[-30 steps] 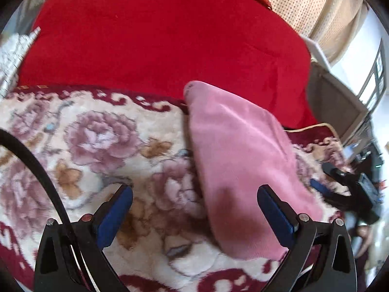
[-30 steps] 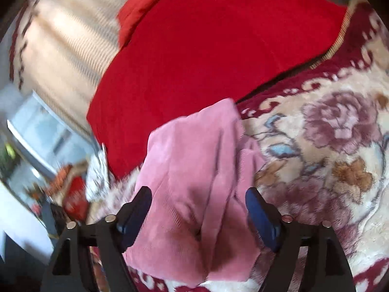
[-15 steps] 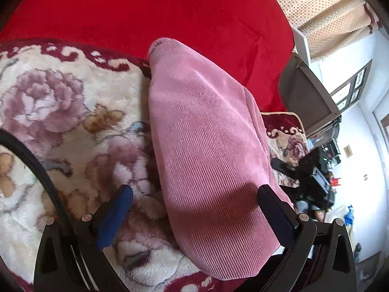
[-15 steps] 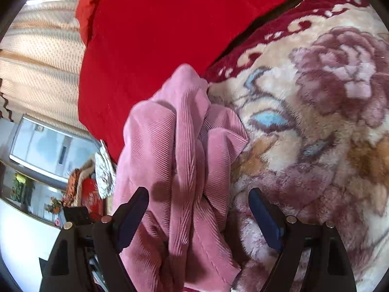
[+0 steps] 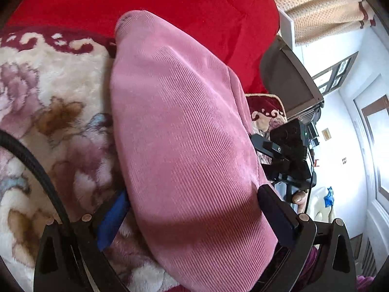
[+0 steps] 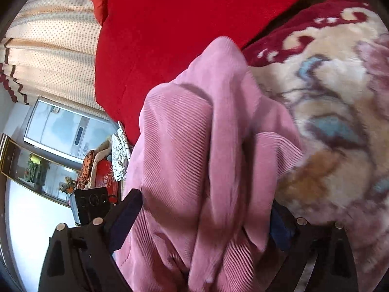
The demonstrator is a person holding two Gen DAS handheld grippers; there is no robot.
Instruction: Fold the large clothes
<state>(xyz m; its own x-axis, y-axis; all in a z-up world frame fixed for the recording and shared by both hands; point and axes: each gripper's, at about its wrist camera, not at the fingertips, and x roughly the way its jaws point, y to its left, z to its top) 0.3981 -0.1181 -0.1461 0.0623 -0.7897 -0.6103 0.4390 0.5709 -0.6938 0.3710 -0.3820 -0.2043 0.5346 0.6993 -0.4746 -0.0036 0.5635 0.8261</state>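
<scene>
Spread over a floral blanket before a red cover, the folded pink corduroy garment is straddled by the left gripper and right gripper, jaws wide, the right's just opened further, so both near corners should be pinched evenly.

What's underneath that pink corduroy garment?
The pink corduroy garment lies on a floral plush blanket, with a red cover beyond. Whatever lies directly beneath it is hidden.
</scene>
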